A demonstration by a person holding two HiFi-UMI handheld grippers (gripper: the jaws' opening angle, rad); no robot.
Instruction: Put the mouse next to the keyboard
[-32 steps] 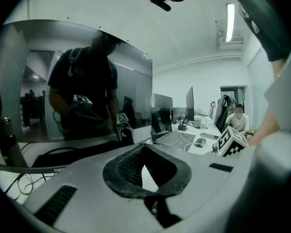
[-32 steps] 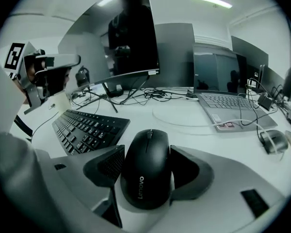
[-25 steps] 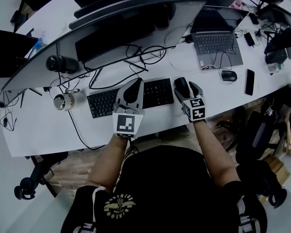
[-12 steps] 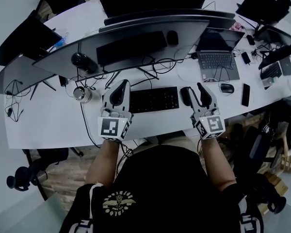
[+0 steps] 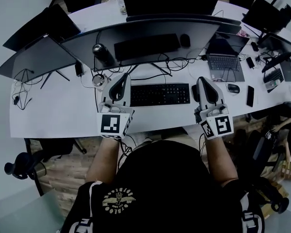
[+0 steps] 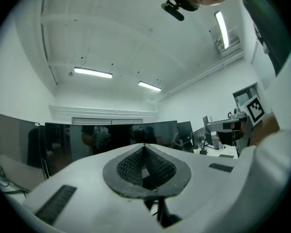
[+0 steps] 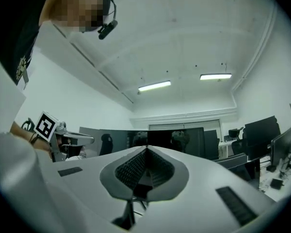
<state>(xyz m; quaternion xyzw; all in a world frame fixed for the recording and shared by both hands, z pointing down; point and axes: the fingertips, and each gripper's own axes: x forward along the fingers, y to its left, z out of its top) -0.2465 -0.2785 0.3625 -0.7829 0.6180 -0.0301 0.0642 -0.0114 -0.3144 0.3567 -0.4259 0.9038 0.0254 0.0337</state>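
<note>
Flanking keyboard (image 5: 160, 94): left gripper (image 5: 120, 76), right gripper (image 5: 204, 80).

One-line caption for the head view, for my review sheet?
Left gripper and right gripper, both shut and empty, flank the keyboard; mouse lies at its right end.

Head view's dim and cool. The white desk (image 5: 53, 115) reads dull grey, and the monitors (image 5: 145, 42) at twelve o'clock sink to near black. The keyboard (image 5: 160, 94) is a dark slab, its keys barely resolved. Fisheye bends the desk edge and the corners go black.

Left gripper view: ceiling strip lights (image 6: 92, 73) glow at ten and twelve o'clock. A tube (image 6: 222, 28) flares at one.

Right gripper view: strips (image 7: 154, 86) at twelve and two o'clock light it evenly, and the nearest foreground is soft.
</note>
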